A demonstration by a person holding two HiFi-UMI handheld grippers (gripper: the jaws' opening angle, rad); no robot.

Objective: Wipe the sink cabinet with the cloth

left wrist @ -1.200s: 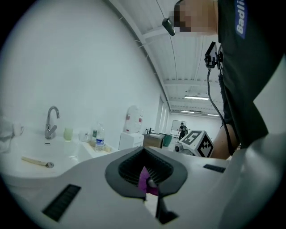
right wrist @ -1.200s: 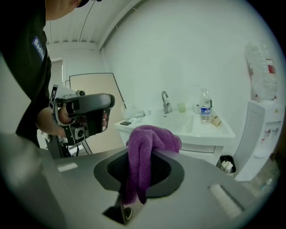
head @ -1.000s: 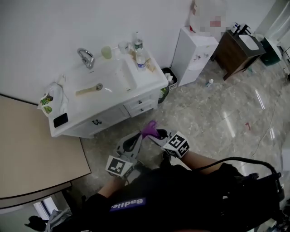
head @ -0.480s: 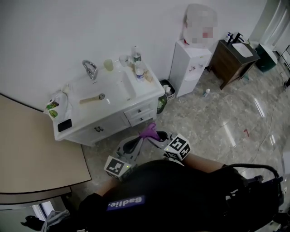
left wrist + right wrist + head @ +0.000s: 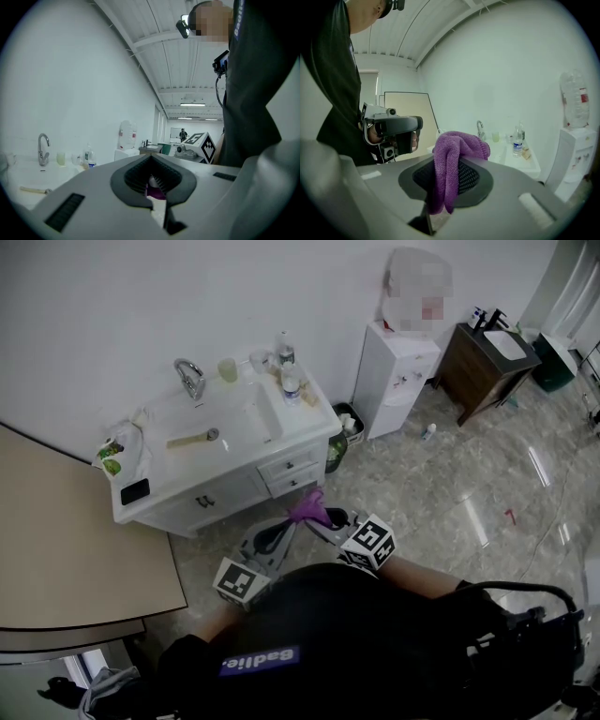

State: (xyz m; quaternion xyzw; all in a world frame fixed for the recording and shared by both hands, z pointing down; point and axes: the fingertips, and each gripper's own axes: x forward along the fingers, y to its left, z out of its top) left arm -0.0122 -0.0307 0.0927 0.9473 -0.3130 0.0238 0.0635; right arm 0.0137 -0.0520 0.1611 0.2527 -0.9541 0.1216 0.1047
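My right tool [image 5: 321, 518] is clamped on the purple cloth [image 5: 307, 507]. My left tool [image 5: 281, 532] is closed and empty. The sink cabinet [image 5: 225, 491] stands ahead and to the left, well apart. The cloth-bearing tool looks nearer.

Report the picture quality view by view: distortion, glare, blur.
Head view: sharp and evenly lit, with pale streaks of glare on the polished floor. Left gripper view: strong fisheye bending, black corners, and a bright ceiling light far off. Right gripper view: the same fisheye and dark corners; the cloth, close to the lens, shows its weave clearly.
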